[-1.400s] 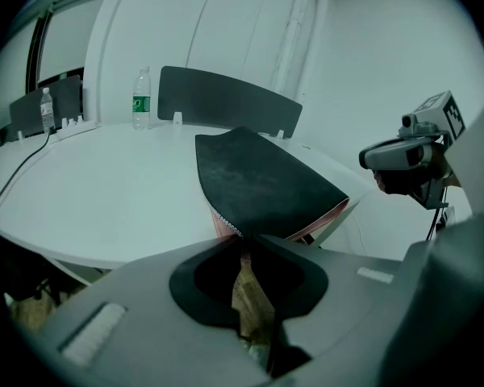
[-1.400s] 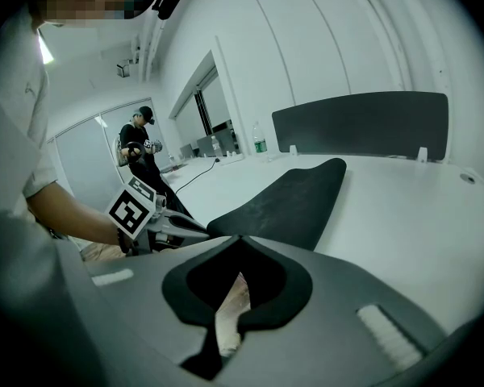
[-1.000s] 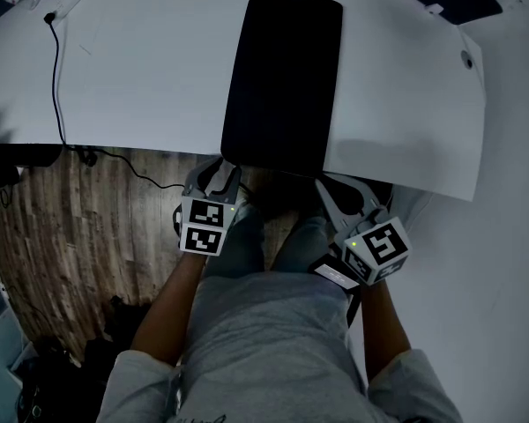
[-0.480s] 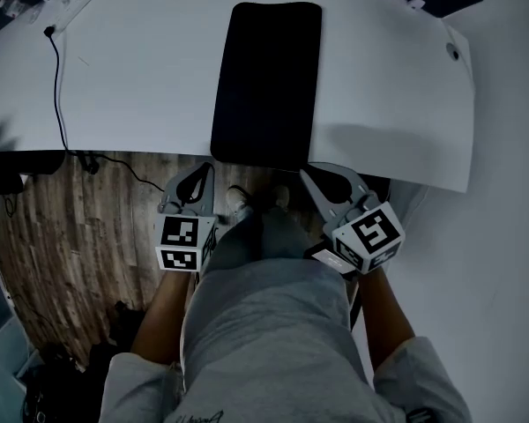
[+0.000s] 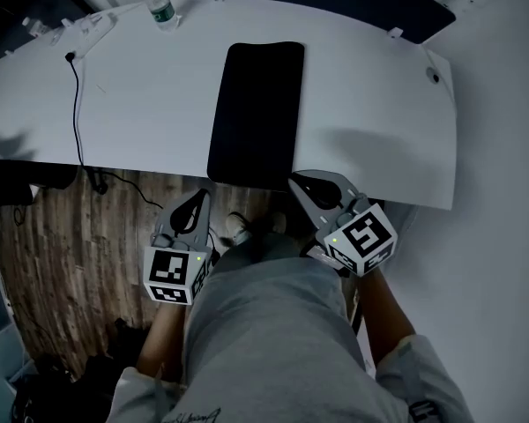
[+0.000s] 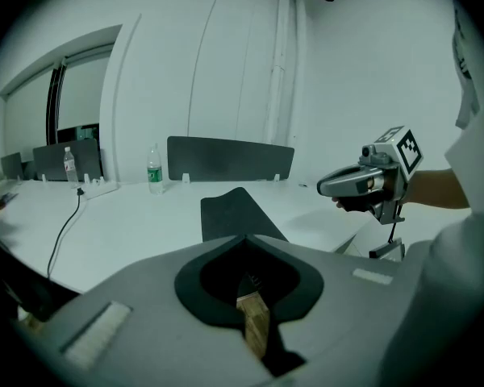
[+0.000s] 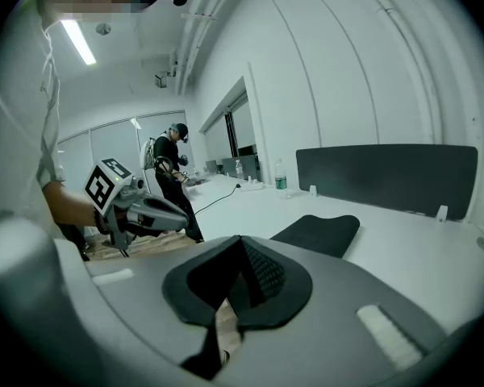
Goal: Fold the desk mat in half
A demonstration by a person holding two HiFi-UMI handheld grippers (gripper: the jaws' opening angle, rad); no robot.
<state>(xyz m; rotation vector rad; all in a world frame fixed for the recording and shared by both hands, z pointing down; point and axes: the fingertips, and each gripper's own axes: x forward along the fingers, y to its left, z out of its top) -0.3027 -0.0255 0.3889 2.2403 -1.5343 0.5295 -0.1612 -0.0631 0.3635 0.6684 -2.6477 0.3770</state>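
Left gripper (image 5: 199, 196): jaws just closed together, nothing between them. Right gripper (image 5: 294, 181): jaws together, empty. Both sit off the near edge of the desk (image 5: 370, 95). Desk mat (image 5: 256, 113) lies flat and unfolded, at 1 o'clock from the left gripper and 11 o'clock from the right.

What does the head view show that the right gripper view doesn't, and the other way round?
Only the head view: the right gripper seen from outside, marker cube included, and the whole outline of the black desk mat. Only the right gripper view: a second person standing by the desk's far end, and a ceiling light strip. Both: the desk mat lying flat on the white desk, the left gripper and a water bottle.
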